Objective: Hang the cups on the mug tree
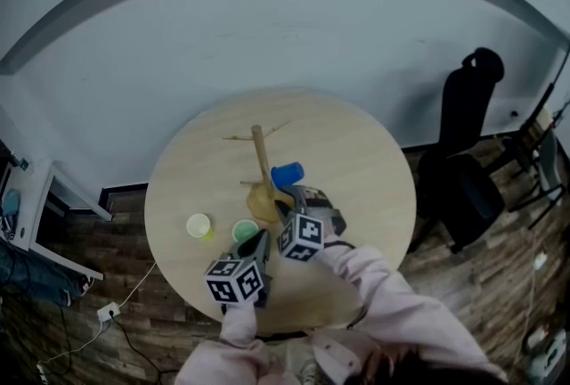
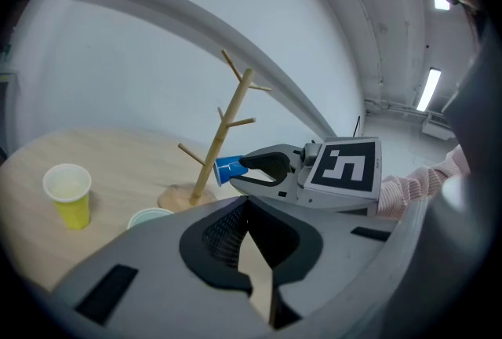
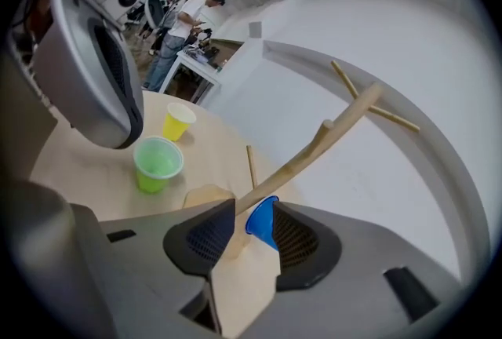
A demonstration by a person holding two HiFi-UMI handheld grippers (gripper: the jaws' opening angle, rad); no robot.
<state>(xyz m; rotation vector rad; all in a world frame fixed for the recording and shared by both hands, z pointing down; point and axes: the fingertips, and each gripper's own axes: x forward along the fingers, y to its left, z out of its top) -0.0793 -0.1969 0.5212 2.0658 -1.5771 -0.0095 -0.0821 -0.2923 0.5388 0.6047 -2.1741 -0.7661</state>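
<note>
The wooden mug tree [image 1: 261,153] stands mid-table with bare pegs. A blue cup [image 1: 287,174] sits tilted beside its stem. My right gripper [image 3: 255,212] has this blue cup [image 3: 263,224] between its partly closed jaws. The cup lies against the right pad, and a gap shows on the left side, where the tree stem [image 3: 314,149] passes. My left gripper [image 2: 247,204] hovers over the near table, shut and empty. A green cup [image 1: 245,231] and a yellow cup [image 1: 199,225] stand upright left of the tree base.
The round wooden table [image 1: 365,160] has bare surface to the right and behind the tree. Black office chairs [image 1: 463,178] stand right of the table. A person [image 3: 184,23] stands at a desk far off in the right gripper view.
</note>
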